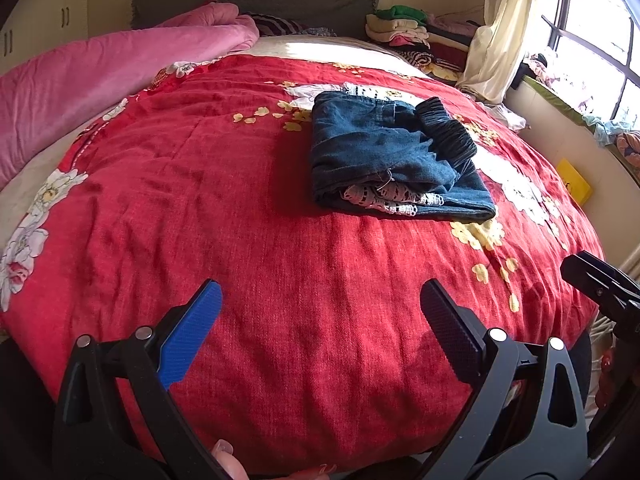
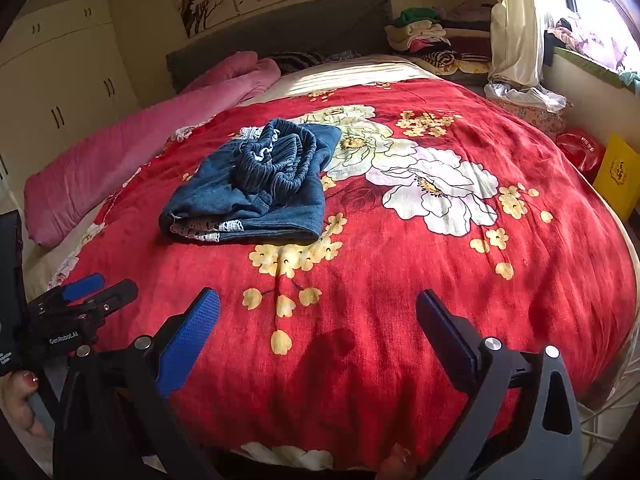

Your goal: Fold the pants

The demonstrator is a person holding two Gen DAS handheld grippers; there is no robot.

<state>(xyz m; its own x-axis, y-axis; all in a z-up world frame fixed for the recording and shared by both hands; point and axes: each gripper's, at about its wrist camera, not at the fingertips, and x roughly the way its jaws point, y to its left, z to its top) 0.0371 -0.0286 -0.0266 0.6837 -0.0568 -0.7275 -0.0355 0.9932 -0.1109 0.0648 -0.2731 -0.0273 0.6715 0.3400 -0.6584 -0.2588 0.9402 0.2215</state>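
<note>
Dark blue denim pants (image 1: 388, 160) (image 2: 256, 188) lie folded into a compact bundle on the red floral bedspread (image 1: 200, 184) (image 2: 400, 280), with the elastic waistband on top and white lace trim showing at the near edge. My left gripper (image 1: 320, 312) is open over the near part of the bed, well short of the pants, holding nothing. My right gripper (image 2: 318, 316) is open too, empty, near the bed's front edge and apart from the pants. The left gripper (image 2: 96, 288) also shows at the left of the right wrist view, and the right gripper's fingers (image 1: 592, 272) at the right edge of the left wrist view.
A pink quilt (image 1: 100, 76) (image 2: 140, 136) lies along the bed's left side. Stacked folded clothes (image 1: 404, 26) (image 2: 424, 36) sit at the far right by the headboard. A curtain (image 1: 500, 28) and window are at right, with a yellow box (image 2: 618, 174) and red bag (image 2: 582, 148) on the floor.
</note>
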